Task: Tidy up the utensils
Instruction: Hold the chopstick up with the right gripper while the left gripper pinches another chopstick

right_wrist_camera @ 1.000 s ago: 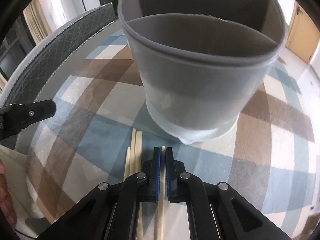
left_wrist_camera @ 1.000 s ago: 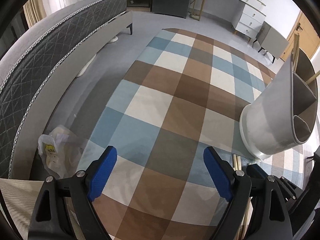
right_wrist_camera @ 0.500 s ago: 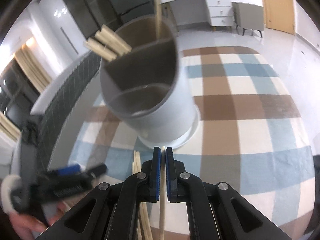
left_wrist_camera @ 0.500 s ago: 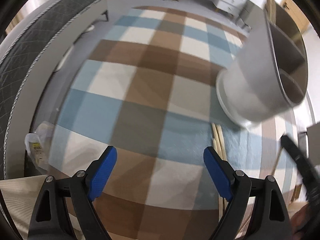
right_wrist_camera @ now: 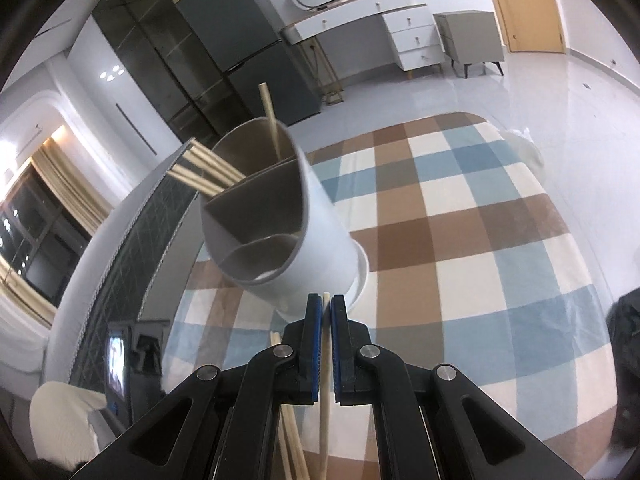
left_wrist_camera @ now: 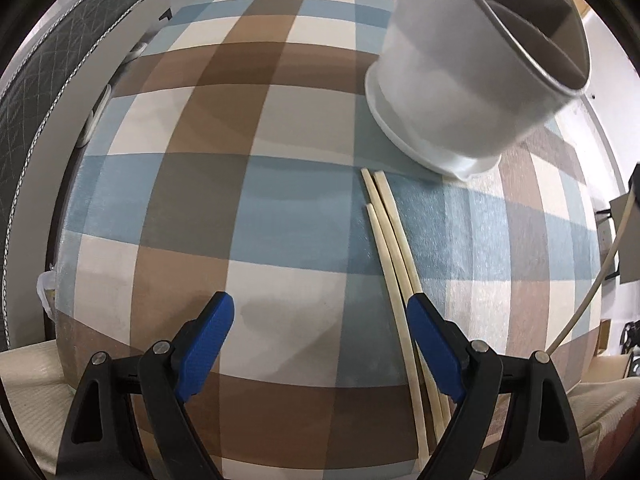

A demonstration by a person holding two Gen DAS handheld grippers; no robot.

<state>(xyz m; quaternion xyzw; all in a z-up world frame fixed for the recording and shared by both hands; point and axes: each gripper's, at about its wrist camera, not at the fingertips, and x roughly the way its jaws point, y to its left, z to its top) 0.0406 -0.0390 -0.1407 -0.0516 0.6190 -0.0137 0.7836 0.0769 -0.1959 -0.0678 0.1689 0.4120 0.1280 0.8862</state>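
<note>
A white utensil holder [right_wrist_camera: 280,232] with grey dividers stands on the checked rug, also at the upper right of the left wrist view [left_wrist_camera: 472,76]. Several pale chopsticks [right_wrist_camera: 208,174] lean in its far compartment. My right gripper [right_wrist_camera: 326,308] is shut on one chopstick [right_wrist_camera: 324,408], lifted above the rug in front of the holder. Three more chopsticks [left_wrist_camera: 394,256] lie side by side on the rug below the holder. My left gripper [left_wrist_camera: 320,320] hangs open above the rug, its right finger [left_wrist_camera: 434,348] over those chopsticks, nothing between its pads.
A grey quilted bed edge [left_wrist_camera: 36,92] runs along the rug's left side. A dark fridge [right_wrist_camera: 240,36], a white dresser [right_wrist_camera: 404,36], a grey cabinet [right_wrist_camera: 468,36] and a wooden door [right_wrist_camera: 528,4] stand far back. A cream cushion [right_wrist_camera: 64,424] lies near left.
My right gripper has risen and tilted up with the chopstick, so the holder looks smaller and farther. My left gripper has moved right, bringing the loose chopstick bundle under its right finger.
</note>
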